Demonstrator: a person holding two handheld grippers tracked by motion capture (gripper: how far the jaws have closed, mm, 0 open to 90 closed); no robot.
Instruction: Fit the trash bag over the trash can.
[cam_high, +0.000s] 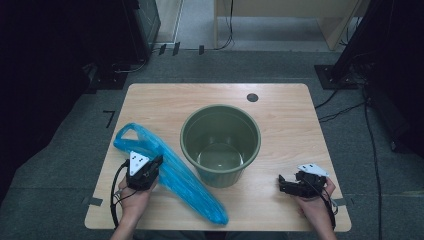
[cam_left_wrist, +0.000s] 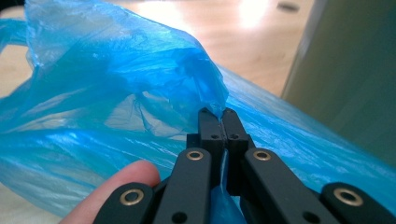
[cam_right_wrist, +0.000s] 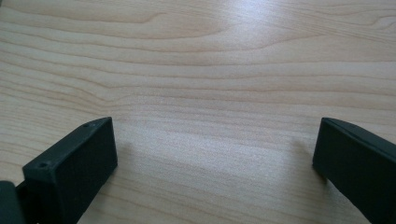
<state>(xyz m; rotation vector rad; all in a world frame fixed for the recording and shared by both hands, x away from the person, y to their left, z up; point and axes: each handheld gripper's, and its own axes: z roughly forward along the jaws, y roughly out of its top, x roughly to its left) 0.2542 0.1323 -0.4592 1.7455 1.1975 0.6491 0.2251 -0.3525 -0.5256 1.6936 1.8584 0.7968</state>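
Left hand-held gripper (cam_left_wrist: 218, 114) clenched on bag (cam_left_wrist: 116, 93) fold beside bin (cam_high: 220, 142); right hand-held gripper (cam_right_wrist: 212, 154) released. Bag thin, limp, slippery: pinch gathered film.

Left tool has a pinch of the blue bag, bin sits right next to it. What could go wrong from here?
1. The left tool is shut on just a thin fold of the blue bag; the film may tear or slip when lifted.
2. The bag lies against the green bin; dragging it could shove or tip the bin.
3. The right tool is open over bare table, so the bag has no second hold.
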